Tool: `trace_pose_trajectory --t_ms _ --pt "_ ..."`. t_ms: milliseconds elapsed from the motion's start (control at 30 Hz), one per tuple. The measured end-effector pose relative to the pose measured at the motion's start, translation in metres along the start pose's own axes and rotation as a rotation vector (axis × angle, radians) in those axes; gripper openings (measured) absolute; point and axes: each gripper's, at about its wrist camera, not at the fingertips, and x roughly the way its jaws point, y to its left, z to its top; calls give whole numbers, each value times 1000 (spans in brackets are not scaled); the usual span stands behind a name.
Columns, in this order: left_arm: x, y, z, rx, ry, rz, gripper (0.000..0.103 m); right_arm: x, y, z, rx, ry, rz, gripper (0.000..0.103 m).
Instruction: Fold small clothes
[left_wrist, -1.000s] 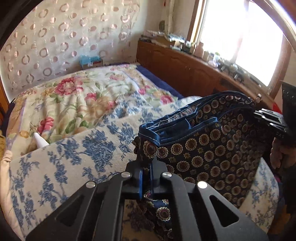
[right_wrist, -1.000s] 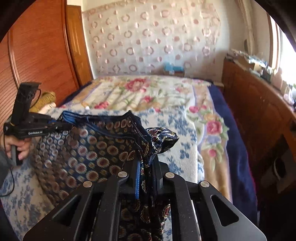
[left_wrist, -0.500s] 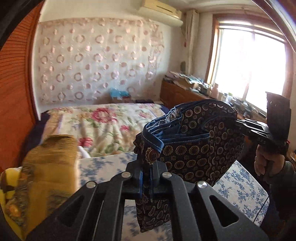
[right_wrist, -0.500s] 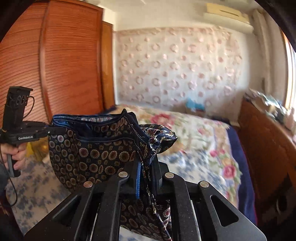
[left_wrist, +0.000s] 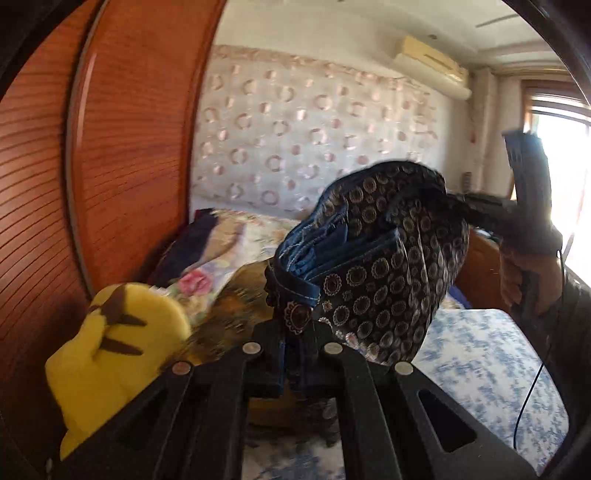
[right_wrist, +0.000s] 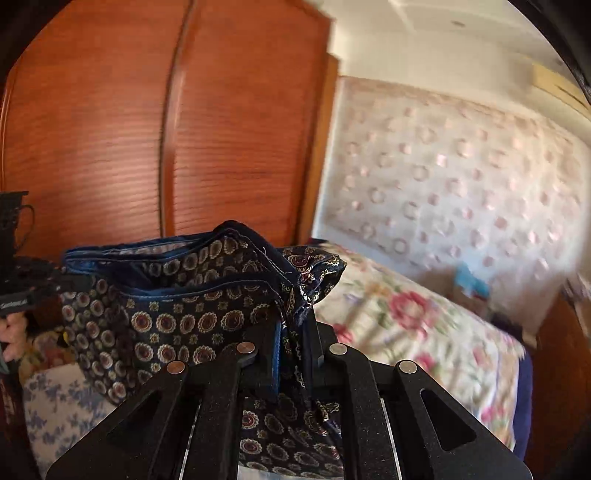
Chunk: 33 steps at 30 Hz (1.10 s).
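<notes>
- In the left wrist view, far to the left of the garment, stands the reddish wooden wardrobe (left_wrist: 122, 155); the right wrist view shows its doors (right_wrist: 155, 122) much larger, filling the space above and left of the garment.
- Only the left wrist view shows the yellow plush toy (left_wrist: 114, 347), down to the left of the garment, with a blurred brownish-gold cloth (left_wrist: 229, 314) between the two.
- The left gripper (left_wrist: 297, 354) has its jaws pressed together on one corner of the garment (left_wrist: 373, 280), a dark navy piece with a round medallion print and blue trim.
- The garment hangs in the air above the bed, stretched between the two grippers; its long axis runs side to side from one gripper to the other, the blue-trimmed edge on top and the body hanging below.
- From the right wrist view, the garment (right_wrist: 177, 306) spreads leftward from the right gripper (right_wrist: 295, 347), whose jaws are clamped on its other corner, with a bunched tip sticking up to the right.
- Only the left wrist view shows the air conditioner (left_wrist: 428, 62) high on the wall above the garment, and the bright window (left_wrist: 561, 192) at far right.
- The right wrist view shows more of the floral bedspread (right_wrist: 424, 332), to the right of the garment.
</notes>
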Motion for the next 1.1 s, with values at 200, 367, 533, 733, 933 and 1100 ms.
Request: trace_pose_trajectory --t_ms 200,367,533,733,933,1100 --pt "23 26 -33 -74 69 58 2 99 44 30 -94 68 58 6" --pt "29 40 -52 -97 104 75 2 161 74 37 -110 113 94 9" --pt "26 40 -57 -116 113 73 2 172 79 42 -90 104 68 36" --pt "26 40 -58 -114 116 88 2 154 60 32 -17 95 76 56" --pt "24 40 -60 -108 124 109 3 163 58 -24 18 211 123 56" --pt "17 37 -58 -95 127 131 4 184 65 -53 70 261 137 57"
